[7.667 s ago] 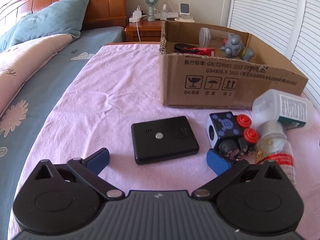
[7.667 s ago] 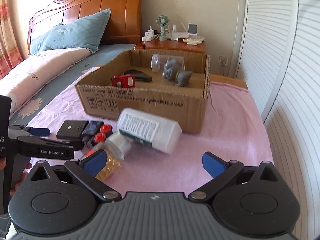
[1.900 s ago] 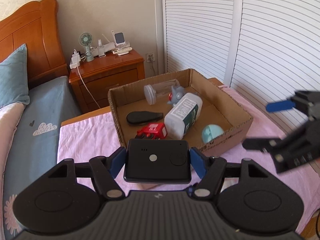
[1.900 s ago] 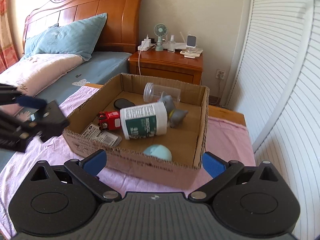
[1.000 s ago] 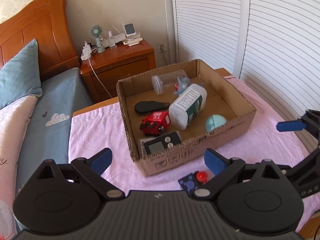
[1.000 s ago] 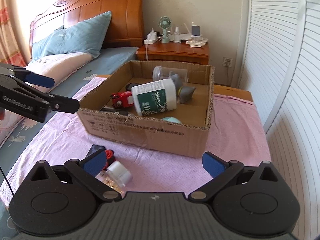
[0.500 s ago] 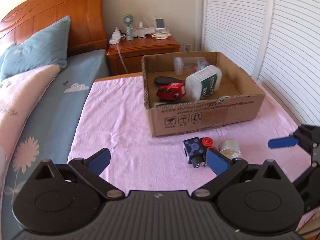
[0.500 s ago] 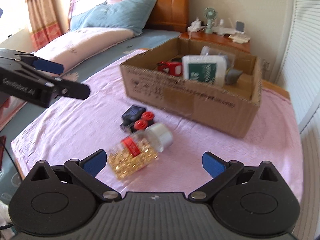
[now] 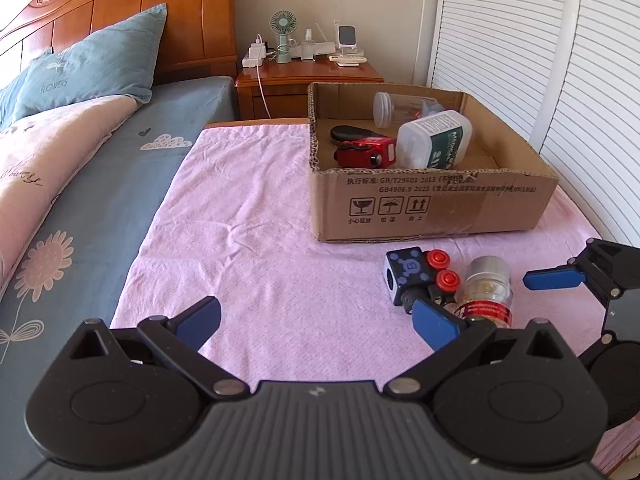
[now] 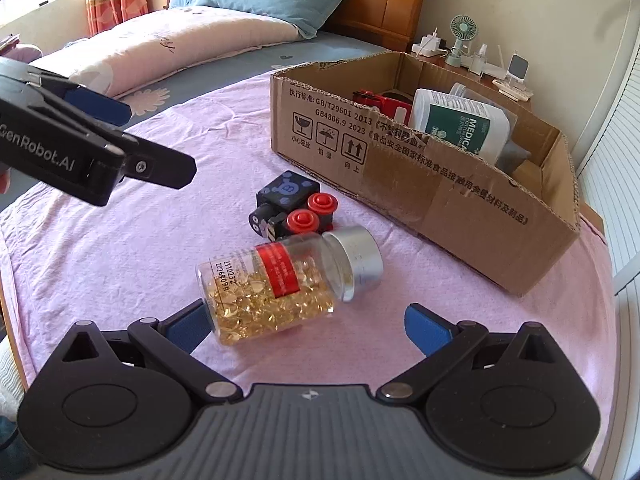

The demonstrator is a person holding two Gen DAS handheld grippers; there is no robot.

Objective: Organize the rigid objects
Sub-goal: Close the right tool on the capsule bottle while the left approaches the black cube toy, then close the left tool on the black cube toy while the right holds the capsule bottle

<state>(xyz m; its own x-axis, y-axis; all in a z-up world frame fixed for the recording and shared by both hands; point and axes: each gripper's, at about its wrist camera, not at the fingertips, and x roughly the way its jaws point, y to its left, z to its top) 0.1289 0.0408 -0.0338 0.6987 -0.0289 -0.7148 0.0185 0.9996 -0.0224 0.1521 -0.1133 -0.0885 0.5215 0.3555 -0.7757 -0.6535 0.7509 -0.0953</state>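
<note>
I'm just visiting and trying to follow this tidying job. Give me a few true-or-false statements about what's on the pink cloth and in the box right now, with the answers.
1. The capsule bottle lies on its side on the pink cloth. True.
2. The cardboard box is empty. False: it holds a white bottle, a red toy car and more.
3. The black cube toy sits beside the capsule bottle, outside the box. True.
4. The right gripper is clamped on the capsule bottle. False: it is open, with the bottle's base between its fingers.
5. The left gripper carries a toy. False: it is open and holds nothing.
</note>
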